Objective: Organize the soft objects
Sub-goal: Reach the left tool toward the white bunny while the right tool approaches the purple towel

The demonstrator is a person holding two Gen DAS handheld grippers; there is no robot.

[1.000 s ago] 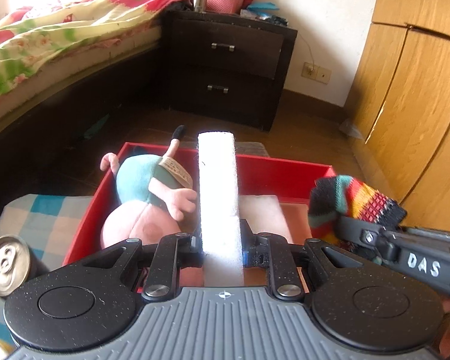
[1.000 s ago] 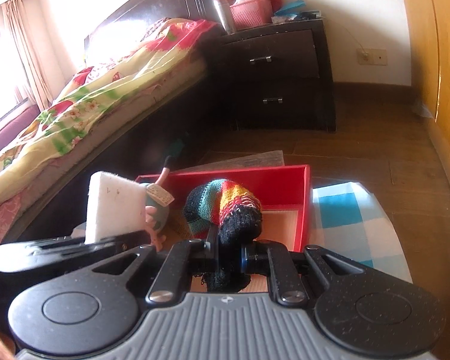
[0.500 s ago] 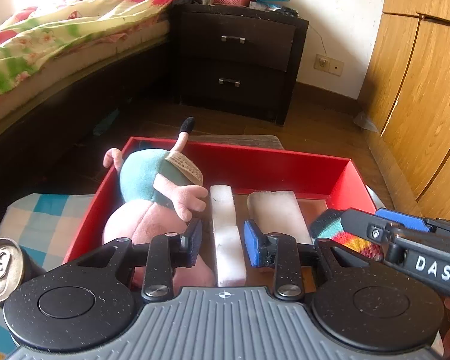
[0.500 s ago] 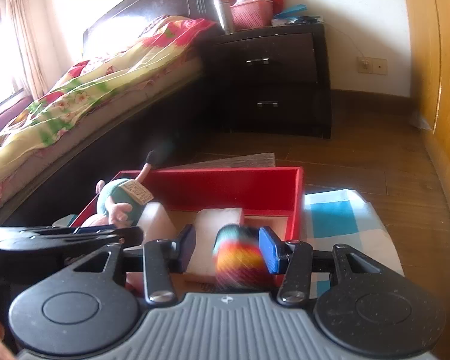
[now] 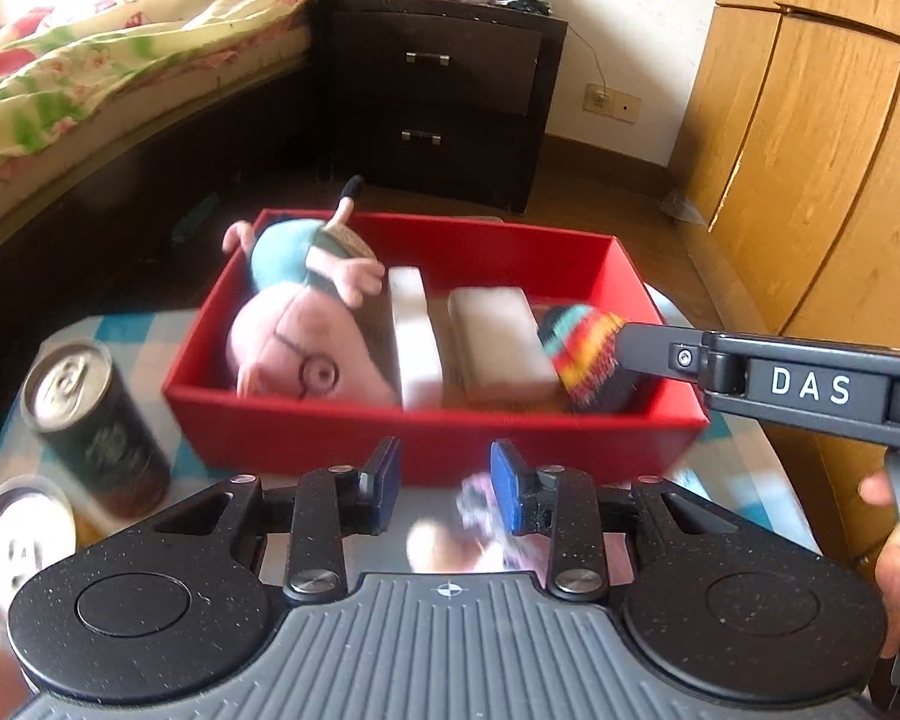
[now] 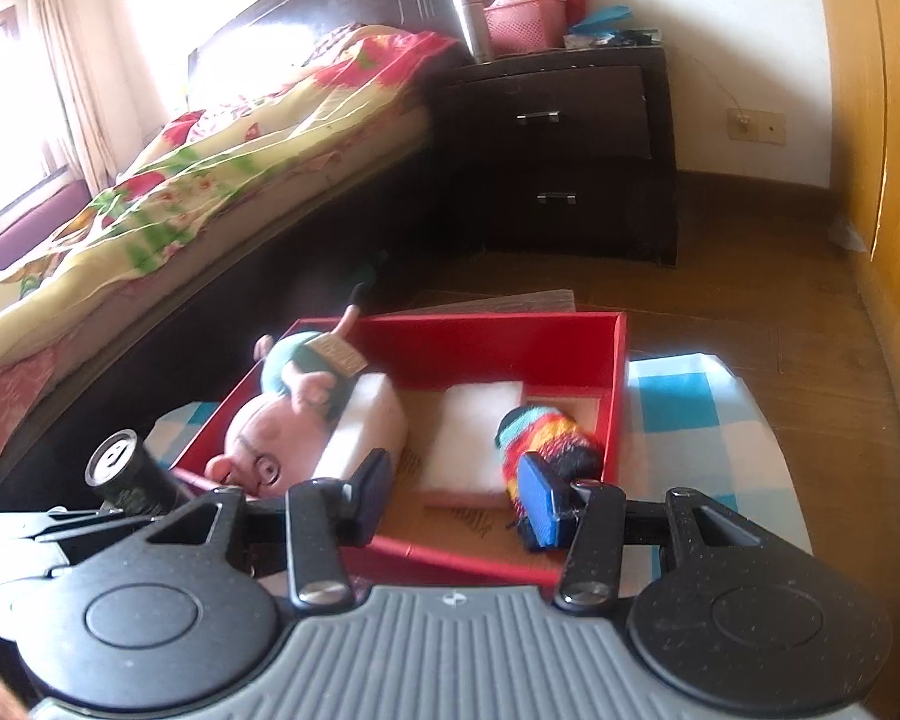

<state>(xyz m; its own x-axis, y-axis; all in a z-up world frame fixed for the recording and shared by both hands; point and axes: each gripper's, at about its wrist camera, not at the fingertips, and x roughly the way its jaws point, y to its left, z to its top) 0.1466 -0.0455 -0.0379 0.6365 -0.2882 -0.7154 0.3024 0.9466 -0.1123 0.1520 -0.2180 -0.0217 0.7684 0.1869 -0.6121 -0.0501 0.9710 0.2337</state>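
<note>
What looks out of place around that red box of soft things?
Two drink cans stand on the checked cloth left of the red box: hard items beside the plush pig, foam blocks and striped sock.

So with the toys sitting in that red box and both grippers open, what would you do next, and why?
Probably lower the left hand-held gripper onto the blurry pinkish soft item just below its open jaws. It lies outside the red box, while the pig plush, foam blocks and striped sock are already inside.

"DAS" in white on right gripper [image 5: 810, 387] body (only legible text).
</note>
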